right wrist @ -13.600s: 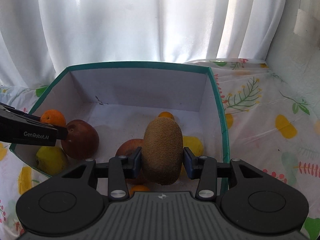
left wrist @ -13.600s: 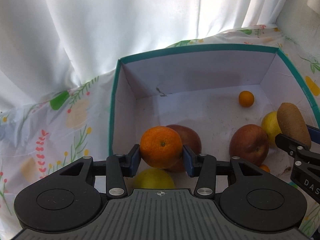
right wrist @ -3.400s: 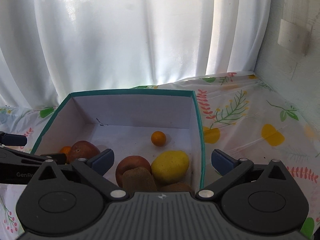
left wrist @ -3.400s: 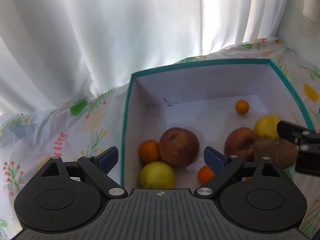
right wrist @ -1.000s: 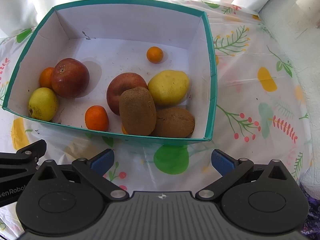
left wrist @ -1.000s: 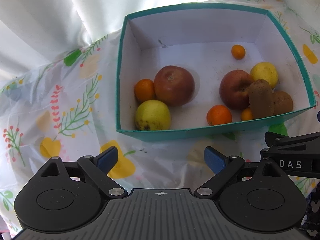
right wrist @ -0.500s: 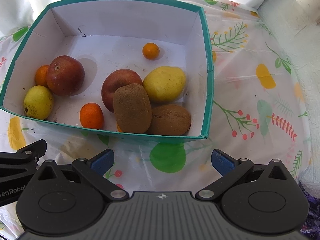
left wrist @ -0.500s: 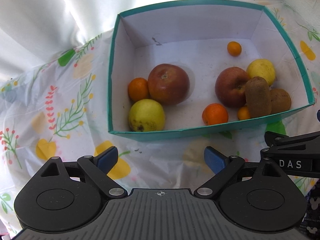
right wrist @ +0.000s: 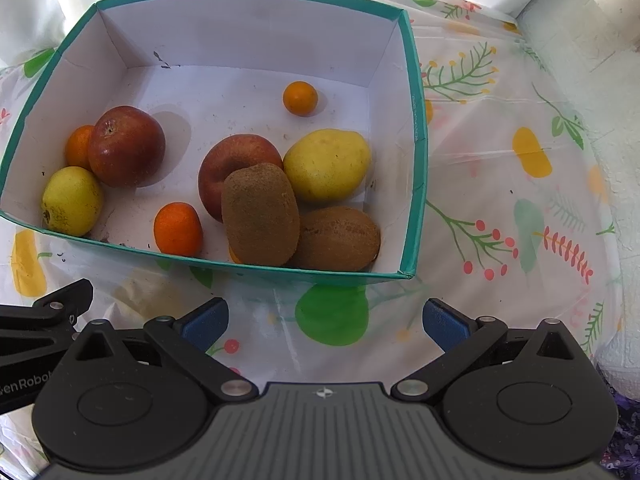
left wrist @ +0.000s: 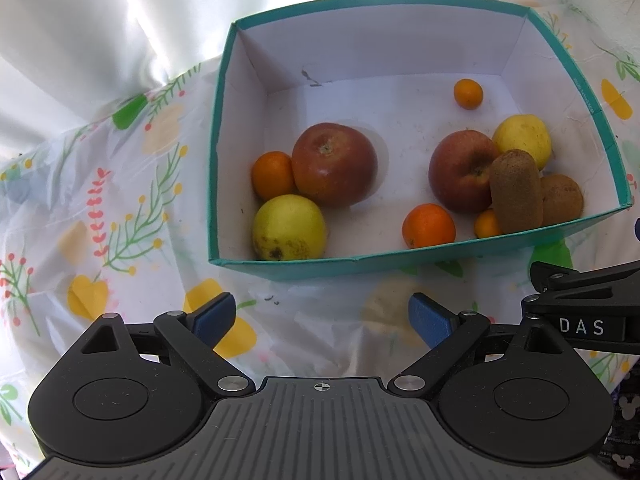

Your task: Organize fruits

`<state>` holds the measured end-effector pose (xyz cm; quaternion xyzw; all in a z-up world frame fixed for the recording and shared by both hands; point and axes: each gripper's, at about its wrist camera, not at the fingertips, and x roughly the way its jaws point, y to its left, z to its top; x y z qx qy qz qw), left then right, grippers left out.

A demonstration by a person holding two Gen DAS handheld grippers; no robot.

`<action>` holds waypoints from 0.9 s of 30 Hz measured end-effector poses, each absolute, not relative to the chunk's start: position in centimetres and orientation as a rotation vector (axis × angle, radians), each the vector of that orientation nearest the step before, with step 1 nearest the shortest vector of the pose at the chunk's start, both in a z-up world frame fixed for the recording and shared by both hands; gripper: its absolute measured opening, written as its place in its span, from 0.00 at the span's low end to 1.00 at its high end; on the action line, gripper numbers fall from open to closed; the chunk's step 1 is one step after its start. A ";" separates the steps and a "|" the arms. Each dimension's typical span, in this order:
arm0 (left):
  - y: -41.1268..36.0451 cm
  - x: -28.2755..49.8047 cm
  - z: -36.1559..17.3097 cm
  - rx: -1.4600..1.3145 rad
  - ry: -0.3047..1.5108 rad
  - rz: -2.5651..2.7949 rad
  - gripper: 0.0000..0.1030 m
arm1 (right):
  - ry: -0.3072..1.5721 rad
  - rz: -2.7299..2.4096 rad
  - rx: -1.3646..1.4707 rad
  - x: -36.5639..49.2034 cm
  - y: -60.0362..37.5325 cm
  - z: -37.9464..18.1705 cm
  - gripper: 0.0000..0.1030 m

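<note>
A floral plastic tablecloth (right wrist: 500,168) is covering the whole surface, with a white curtain (left wrist: 100,32) hanging behind it. Sitting on the cloth is a teal-rimmed cardboard box (right wrist: 414,128) with white inner walls, and all the fruit is lying inside it. Both tools are hovering over the cloth just in front of the box's near wall: the left gripper (left wrist: 322,320) is standing with its blue-padded fingers spread wide and holding nothing, and the right gripper (right wrist: 324,324) is gaping just as wide, also empty-handed. On the left side of the box a dark red apple (left wrist: 334,164) is touching a yellow-green pear-like fruit (left wrist: 289,228) in the near left corner and a small orange (left wrist: 273,175) tucked against the left wall. On the right side a second red apple (right wrist: 236,168) is sitting against a yellow fruit (right wrist: 326,165), with a kiwi (right wrist: 260,213) leaning on top of them and partly over another kiwi (right wrist: 340,238) lying by the near right corner. A mandarin (right wrist: 178,229) is resting alone near the front wall, a small orange fruit (left wrist: 486,223) is peeking out beside the upper kiwi, and one tiny orange fruit (right wrist: 300,98) is lying by itself toward the back.
</note>
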<state>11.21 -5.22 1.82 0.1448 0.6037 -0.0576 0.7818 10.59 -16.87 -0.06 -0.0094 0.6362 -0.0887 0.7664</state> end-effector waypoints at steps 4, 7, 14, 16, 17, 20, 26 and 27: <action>-5.1 11.2 1.8 0.309 1.302 -0.121 0.94 | 1.380 -0.194 -0.022 10.6 -16.9 -0.1 1.00; -5.2 11.1 1.7 0.324 1.289 -0.108 0.94 | 1.381 -0.192 -0.018 10.5 -17.0 -0.1 1.00; -5.2 11.2 1.6 0.323 1.291 -0.104 0.94 | 1.381 -0.191 -0.012 10.6 -17.1 -0.1 1.00; -5.2 11.2 1.5 0.323 1.292 -0.104 0.94 | 1.381 -0.190 -0.012 10.6 -17.1 -0.2 1.00; -5.2 11.2 1.5 0.323 1.292 -0.104 0.94 | 1.381 -0.192 -0.012 10.7 -17.1 -0.2 1.00; -5.1 11.3 1.5 0.321 1.297 -0.101 0.94 | 1.382 -0.191 -0.011 10.7 -17.1 -0.2 1.00; -5.2 11.4 1.4 0.319 1.300 -0.099 0.94 | 1.383 -0.189 -0.006 10.7 -17.1 -0.3 1.00; -5.1 11.4 1.4 0.314 1.303 -0.099 0.94 | 1.383 -0.189 -0.006 10.7 -17.0 -0.3 1.00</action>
